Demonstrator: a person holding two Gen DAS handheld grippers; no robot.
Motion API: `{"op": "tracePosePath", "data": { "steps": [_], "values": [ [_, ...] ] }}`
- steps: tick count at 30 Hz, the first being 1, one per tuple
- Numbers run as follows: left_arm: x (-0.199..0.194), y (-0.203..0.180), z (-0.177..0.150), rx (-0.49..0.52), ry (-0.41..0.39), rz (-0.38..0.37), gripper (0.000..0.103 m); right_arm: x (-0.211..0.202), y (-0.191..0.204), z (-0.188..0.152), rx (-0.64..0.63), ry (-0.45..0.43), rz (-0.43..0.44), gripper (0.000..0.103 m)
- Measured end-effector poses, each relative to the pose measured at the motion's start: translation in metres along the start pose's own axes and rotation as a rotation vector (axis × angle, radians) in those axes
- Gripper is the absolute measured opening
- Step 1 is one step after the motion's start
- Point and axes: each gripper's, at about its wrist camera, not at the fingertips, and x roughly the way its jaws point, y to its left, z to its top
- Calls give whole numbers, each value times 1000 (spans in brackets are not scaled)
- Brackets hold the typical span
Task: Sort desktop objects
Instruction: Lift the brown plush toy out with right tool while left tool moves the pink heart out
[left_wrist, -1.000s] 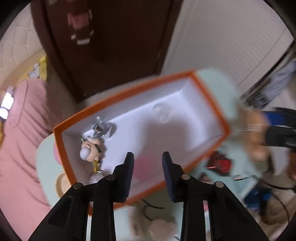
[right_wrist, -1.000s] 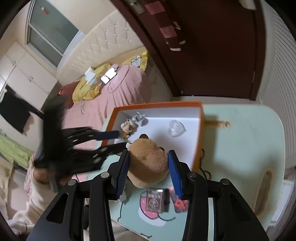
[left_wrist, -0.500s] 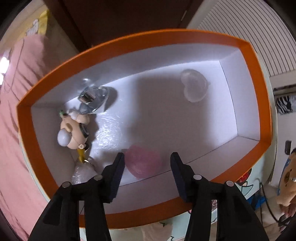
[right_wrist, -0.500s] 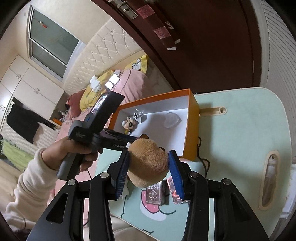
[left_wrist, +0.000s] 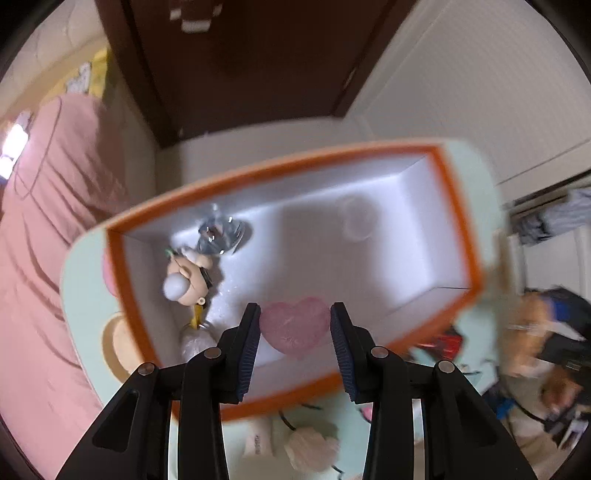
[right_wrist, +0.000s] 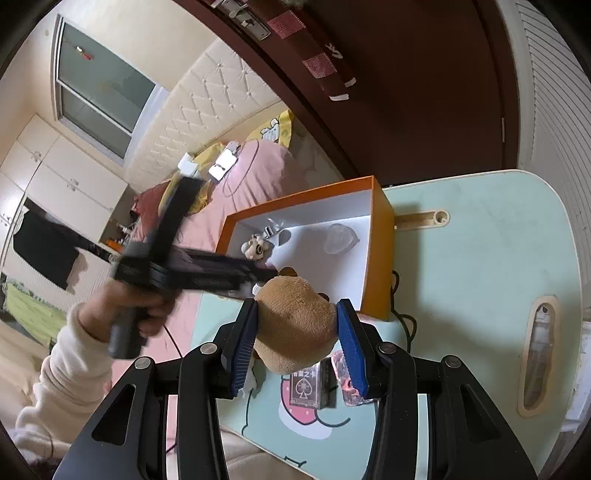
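Your left gripper (left_wrist: 294, 343) has just been closing above the pink heart (left_wrist: 294, 326), which is now resting inside the orange box (left_wrist: 458, 218), near side. One more sorted; your right gripper (right_wrist: 297, 341) clamps the brown plush (right_wrist: 295, 325).

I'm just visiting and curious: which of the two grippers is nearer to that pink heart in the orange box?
Left. The left gripper hangs right over the pink heart, which shows between its fingers. The right gripper is outside the orange box, clamped on a brown plush toy.
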Motion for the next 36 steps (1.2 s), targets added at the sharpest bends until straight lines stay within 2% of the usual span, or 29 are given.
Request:
{"op": "tracePosePath", "data": {
  "steps": [2, 5, 9, 12, 16, 18, 20, 21, 22, 23, 25, 28, 31, 33, 36],
  "values": [
    [-18, -9, -14, 24, -34, -44, 37, 1, 3, -2, -16, 13, -7, 45],
    [-16, -23, -44, 69, -24, -101, 37, 6, 7, -7, -39, 32, -41, 45],
    [1, -33, -80, 105, 12, -143, 37, 11, 2, -15, -59, 30, -203, 46],
    [24, -39, -107, 100, 1, -115, 37, 16, -10, -22, -43, 51, -281, 46],
    [48, -42, -102, 111, -53, -15, 37, 25, -32, -31, 2, 90, -327, 45],
    [56, -42, -101, 115, -50, -10, 37, 35, -43, -34, 25, 121, -358, 46],
    [63, -44, -102, 129, -56, 30, 37, 45, -48, -39, 32, 156, -355, 47],
    [63, -45, -102, 133, -70, 56, 38, 48, -49, -41, 32, 162, -349, 48],
    [62, -45, -103, 135, -88, 80, 46, 50, -50, -42, 30, 166, -343, 49],
    [60, -44, -104, 132, -115, 100, 59, 50, -49, -43, 25, 161, -342, 50],
    [53, -42, -106, 125, -172, 135, 72, 48, -46, -42, 13, 141, -350, 52],
    [37, -34, -113, 96, -274, 152, 75, 39, -40, -40, -9, 106, -369, 54],
    [22, -26, -122, 57, -384, 175, 87, 28, -33, -36, -18, 85, -355, 55],
    [22, -26, -130, 5, -450, 197, 87, 20, -25, -30, -24, 73, -336, 55],
    [21, -18, -138, -54, -494, 210, 87, 12, -1, -16, -76, 32, -329, 55]
  ]
}}
